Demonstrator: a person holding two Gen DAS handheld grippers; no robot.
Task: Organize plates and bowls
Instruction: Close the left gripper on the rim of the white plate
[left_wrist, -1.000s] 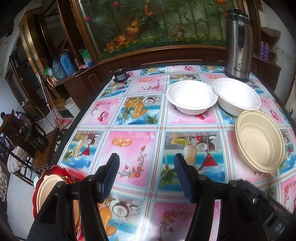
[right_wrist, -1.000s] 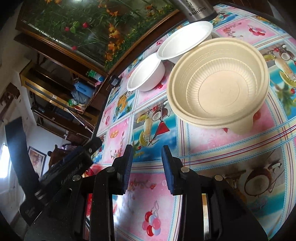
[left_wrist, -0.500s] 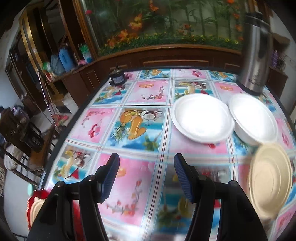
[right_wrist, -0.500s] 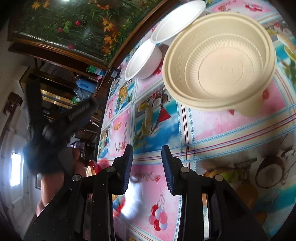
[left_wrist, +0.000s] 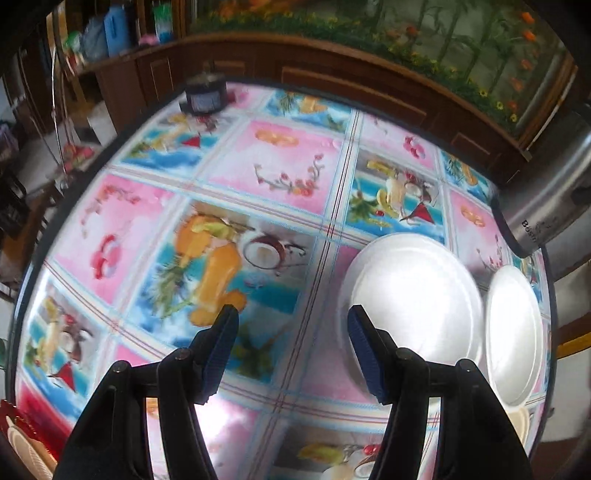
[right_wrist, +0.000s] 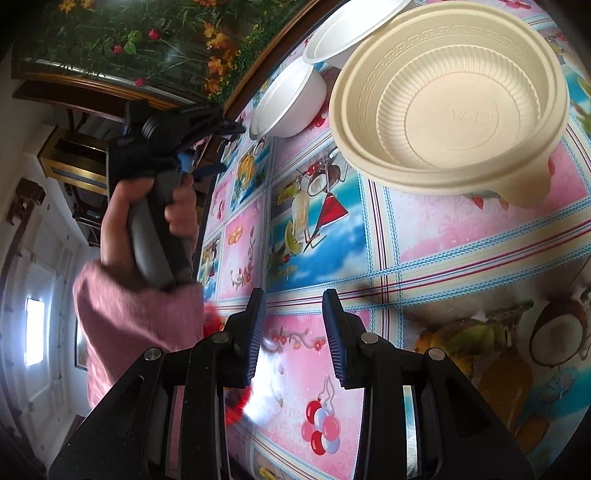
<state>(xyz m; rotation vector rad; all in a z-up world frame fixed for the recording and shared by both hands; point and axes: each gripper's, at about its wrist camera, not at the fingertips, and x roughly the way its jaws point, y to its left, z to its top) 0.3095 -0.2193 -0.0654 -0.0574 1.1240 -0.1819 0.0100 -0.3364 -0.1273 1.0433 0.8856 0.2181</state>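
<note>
A dark wooden cabinet (left_wrist: 332, 74) is standing behind the worktop (left_wrist: 280, 173), a flower mural (right_wrist: 122, 40) above it; daylight is coming through a window (right_wrist: 35, 332).

Two white bowls on the table, one nearer (right_wrist: 286, 101), one behind it (right_wrist: 347, 31), and the left view shows the same pair side by side. One beige bowl (right_wrist: 448, 98), ribbed inside. One steel flask (left_wrist: 546, 192) at the far edge. One small dark pot (left_wrist: 205, 94) at the far corner. One red plate (left_wrist: 16, 434) peeking in low left. Two grippers, left (left_wrist: 293, 332) and right (right_wrist: 293, 314).
</note>
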